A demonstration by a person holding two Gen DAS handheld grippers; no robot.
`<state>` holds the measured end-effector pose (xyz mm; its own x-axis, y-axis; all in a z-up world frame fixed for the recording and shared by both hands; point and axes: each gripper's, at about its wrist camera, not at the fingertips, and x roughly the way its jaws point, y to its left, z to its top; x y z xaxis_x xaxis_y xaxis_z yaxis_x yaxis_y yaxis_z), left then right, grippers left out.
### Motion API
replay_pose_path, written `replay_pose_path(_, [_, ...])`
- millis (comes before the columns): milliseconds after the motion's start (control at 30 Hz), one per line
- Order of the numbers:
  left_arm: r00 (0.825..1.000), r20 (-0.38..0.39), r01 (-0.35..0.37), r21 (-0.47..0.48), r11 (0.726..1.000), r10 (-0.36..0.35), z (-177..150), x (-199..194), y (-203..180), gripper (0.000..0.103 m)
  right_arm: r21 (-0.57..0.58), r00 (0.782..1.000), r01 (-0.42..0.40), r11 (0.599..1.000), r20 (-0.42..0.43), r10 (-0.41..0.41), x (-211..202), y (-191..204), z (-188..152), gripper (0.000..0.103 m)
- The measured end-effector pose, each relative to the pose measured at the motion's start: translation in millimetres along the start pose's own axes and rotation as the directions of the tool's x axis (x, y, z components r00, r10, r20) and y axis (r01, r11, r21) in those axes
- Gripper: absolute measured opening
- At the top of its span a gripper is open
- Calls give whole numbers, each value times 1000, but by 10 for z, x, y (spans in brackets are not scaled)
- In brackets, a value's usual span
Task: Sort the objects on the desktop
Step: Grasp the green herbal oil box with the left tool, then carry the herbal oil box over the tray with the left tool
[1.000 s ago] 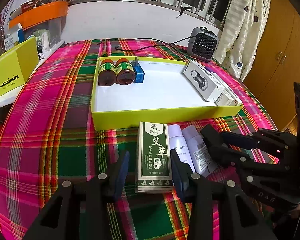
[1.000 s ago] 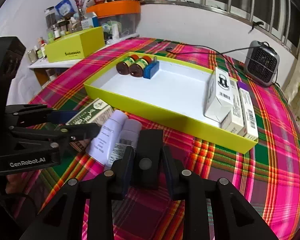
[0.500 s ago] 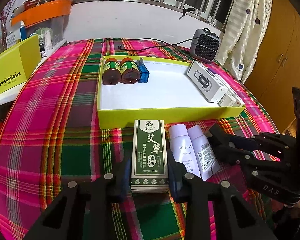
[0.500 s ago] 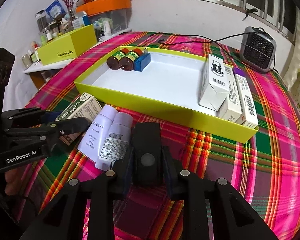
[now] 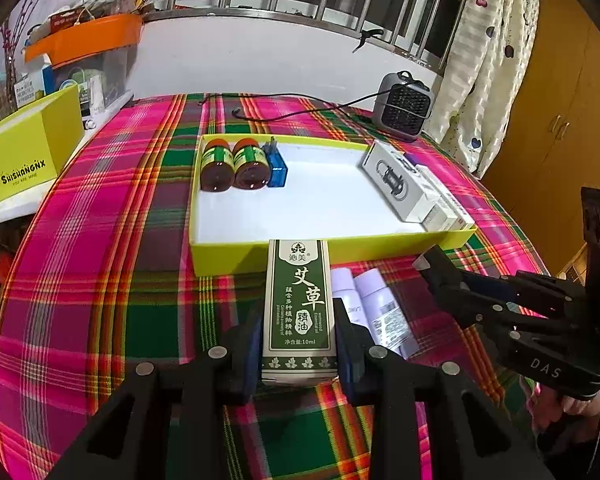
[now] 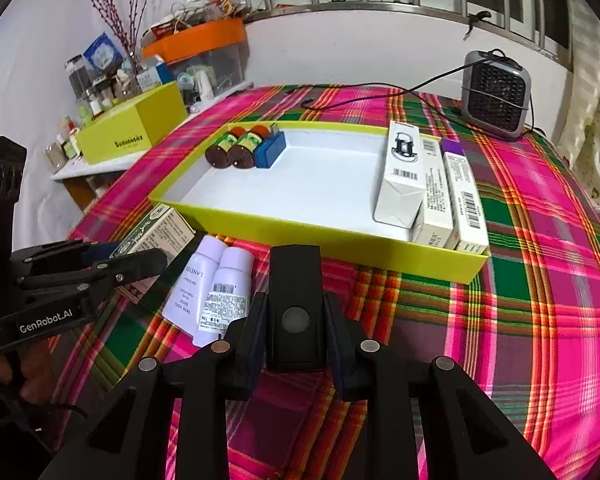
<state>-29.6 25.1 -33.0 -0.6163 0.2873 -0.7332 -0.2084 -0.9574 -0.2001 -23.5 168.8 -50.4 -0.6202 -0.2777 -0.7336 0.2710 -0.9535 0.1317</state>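
My left gripper (image 5: 299, 336) is shut on a green box with white Chinese lettering (image 5: 299, 300); its far end reaches the front wall of the yellow tray (image 5: 228, 258). In the right wrist view the same left gripper (image 6: 140, 264) holds that green box (image 6: 160, 232) at the left. My right gripper (image 6: 296, 332) is shut on a black rectangular block (image 6: 295, 280), close to the cloth in front of the tray (image 6: 340, 246). Two white tubes (image 6: 212, 288) lie side by side on the cloth between the grippers.
The tray holds two brown bottles (image 5: 234, 162), a blue item (image 5: 277, 168) and several white cartons (image 5: 404, 188). A grey heater (image 5: 405, 110) with its cable stands behind the tray. A yellow box (image 5: 24, 160) and cluttered shelves sit off the table's left edge.
The left jaws, open on either side of the green box a second ago, have closed onto it. The right gripper still holds the black block and has rolled slightly.
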Motion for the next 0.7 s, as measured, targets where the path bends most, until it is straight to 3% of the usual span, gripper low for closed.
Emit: replay_pose_path(700, [999, 25, 47, 31, 998, -48, 235, 16, -262, 32, 50, 998, -8, 999, 55, 6, -138, -147, 78, 28])
